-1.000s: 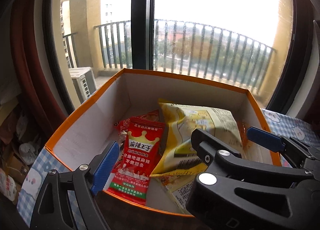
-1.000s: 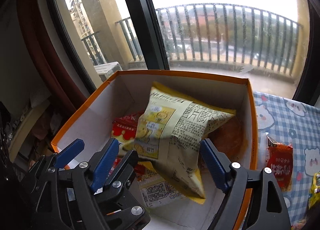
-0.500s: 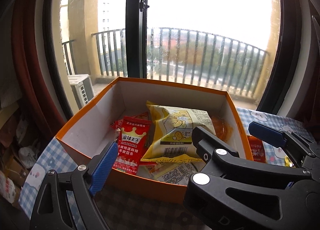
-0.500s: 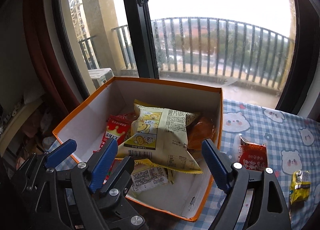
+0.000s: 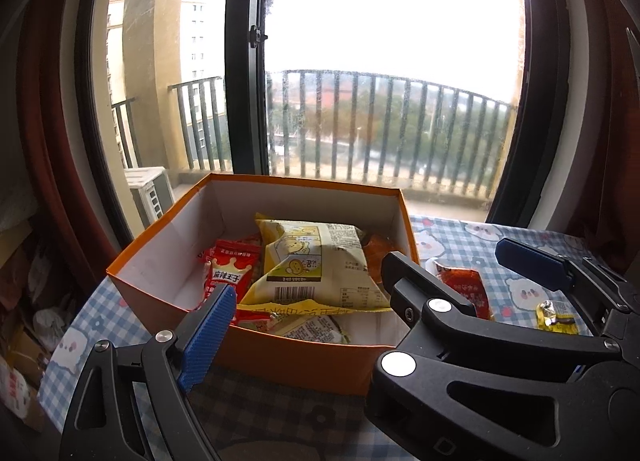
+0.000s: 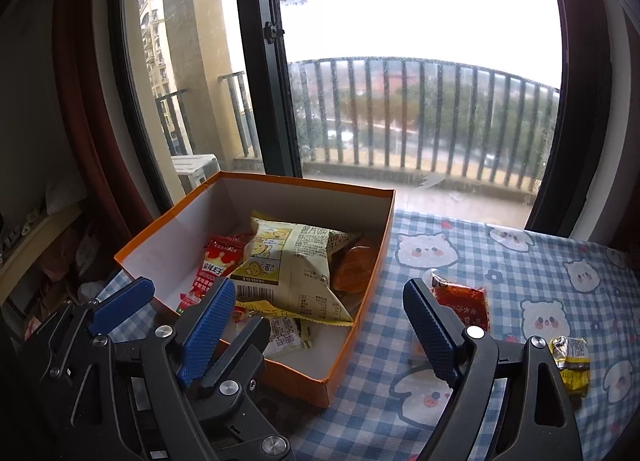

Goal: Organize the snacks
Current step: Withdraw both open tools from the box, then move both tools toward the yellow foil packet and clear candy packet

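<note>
An orange box stands on the blue checked tablecloth. Inside lie a large yellow bag, a red crown packet and an orange-brown packet. A red sachet and a small yellow wrapper lie loose on the cloth to the right of the box. My left gripper hovers open before the box's near wall, with one of its fingers hidden behind the right gripper's black body. My right gripper is open and empty over the box's near right corner.
A tall window with a dark frame and a balcony railing stands right behind the box. The table's left edge drops to cluttered bags and cartons. The two grippers sit close side by side and overlap in both views.
Both grippers have drawn back and up from inside the box. The box looks smaller now, and the cloth with the loose sachet and wrapper has come into view. The jaws stay as wide.
</note>
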`<state>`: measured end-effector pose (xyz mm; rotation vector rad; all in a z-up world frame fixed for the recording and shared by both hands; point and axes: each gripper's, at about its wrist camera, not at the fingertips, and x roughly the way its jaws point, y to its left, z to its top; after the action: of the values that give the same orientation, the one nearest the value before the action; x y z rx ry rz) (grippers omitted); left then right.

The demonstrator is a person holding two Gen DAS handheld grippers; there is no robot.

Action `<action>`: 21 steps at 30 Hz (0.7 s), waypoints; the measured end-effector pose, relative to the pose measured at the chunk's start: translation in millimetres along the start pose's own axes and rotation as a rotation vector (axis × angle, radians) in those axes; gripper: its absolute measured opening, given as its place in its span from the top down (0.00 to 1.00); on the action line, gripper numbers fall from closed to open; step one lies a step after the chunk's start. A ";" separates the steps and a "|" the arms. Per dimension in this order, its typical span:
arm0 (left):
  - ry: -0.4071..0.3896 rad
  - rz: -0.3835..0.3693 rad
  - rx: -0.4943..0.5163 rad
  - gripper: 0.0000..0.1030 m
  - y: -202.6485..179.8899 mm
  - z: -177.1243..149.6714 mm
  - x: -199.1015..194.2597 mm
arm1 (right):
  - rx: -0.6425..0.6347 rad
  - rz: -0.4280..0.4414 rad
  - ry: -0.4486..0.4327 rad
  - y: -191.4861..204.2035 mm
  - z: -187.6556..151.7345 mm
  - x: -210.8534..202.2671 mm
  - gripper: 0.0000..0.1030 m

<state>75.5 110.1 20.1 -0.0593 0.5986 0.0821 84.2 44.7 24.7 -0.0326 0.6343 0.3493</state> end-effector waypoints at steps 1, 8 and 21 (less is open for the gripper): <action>-0.006 -0.002 0.003 0.13 -3.7 -0.9 -3.0 | 0.001 -0.002 -0.006 -2.7 -1.1 -3.8 0.14; -0.045 -0.011 0.017 0.13 -28.4 -5.9 -19.4 | 0.007 -0.022 -0.051 -20.4 -9.7 -31.0 0.14; -0.070 -0.087 0.044 0.13 -69.4 -21.2 -31.0 | 0.031 -0.097 -0.084 -54.8 -30.0 -64.8 0.14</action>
<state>44.7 37.6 22.3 -0.0395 0.5267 -0.0133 36.5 -31.0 34.3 -0.0190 0.5529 0.2455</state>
